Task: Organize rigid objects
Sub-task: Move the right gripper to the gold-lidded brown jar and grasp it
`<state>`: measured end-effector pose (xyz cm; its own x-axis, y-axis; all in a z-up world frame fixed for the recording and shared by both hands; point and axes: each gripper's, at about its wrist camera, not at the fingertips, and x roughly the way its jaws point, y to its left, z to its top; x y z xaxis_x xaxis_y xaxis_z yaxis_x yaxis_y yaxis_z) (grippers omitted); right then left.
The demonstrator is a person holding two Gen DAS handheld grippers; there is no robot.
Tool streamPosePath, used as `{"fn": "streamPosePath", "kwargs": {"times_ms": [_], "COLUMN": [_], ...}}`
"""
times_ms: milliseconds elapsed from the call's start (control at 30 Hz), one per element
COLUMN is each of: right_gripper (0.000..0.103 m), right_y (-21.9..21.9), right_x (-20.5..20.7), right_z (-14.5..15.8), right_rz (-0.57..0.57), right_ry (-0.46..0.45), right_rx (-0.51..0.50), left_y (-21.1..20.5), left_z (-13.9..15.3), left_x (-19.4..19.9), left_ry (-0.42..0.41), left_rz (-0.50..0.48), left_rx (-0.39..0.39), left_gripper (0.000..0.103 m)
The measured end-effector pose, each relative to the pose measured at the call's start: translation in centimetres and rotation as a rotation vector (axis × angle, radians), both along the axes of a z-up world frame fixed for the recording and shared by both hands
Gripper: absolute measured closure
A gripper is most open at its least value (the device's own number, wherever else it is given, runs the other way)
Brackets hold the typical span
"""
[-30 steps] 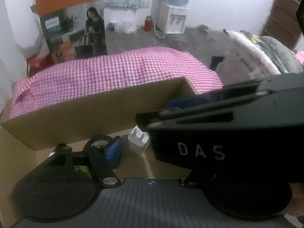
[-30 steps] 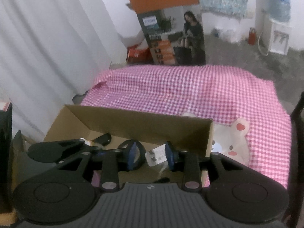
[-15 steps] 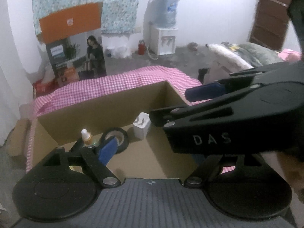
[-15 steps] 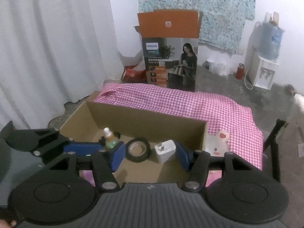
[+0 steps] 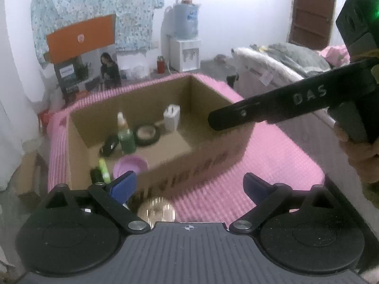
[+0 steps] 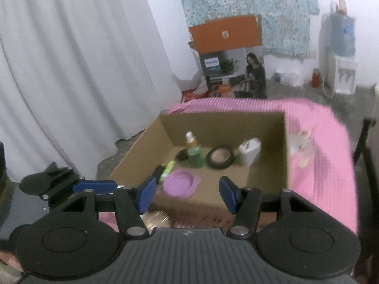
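Both grippers stood back from the cardboard box (image 6: 139, 142), jaws spread and empty.

In the right-wrist view, going left to right in the box: a marker (image 6: 167, 170) lay at about 9 o'clock, its long axis running from 7 to 1 o'clock; a purple dish (image 6: 180, 182) sat at 6 o'clock; a green bottle (image 6: 194, 152) stood upright near the centre; a tape roll (image 6: 220, 157) lay flat; a white charger (image 6: 250, 152) stood at 3 o'clock. The left gripper (image 5: 189, 185) had just been opening, nothing between its pads; the right gripper (image 6: 187, 194) hung half spread, also empty.
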<state>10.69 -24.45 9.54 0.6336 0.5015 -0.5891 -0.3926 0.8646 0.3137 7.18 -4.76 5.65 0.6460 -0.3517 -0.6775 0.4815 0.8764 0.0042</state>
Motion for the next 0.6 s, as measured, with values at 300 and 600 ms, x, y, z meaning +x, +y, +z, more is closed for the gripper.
{"fn": "streamPosePath", "kwargs": {"times_ms": [300, 600], "right_gripper": [0.041, 0.048], "right_y": [1.2, 4.2], "right_x": [-0.8, 1.3], "right_z": [-4.8, -9.9], "right_rz": [0.010, 0.021], "right_ry": [0.144, 0.282], "right_rx": [0.122, 0.187], "left_y": [2.0, 2.1], "left_z": [-5.0, -9.1], "left_x": [-1.5, -0.7], "left_ry": [0.022, 0.062], "left_rz": [0.036, 0.036], "left_rx": [0.031, 0.078], "left_gripper": [0.006, 0.011]}}
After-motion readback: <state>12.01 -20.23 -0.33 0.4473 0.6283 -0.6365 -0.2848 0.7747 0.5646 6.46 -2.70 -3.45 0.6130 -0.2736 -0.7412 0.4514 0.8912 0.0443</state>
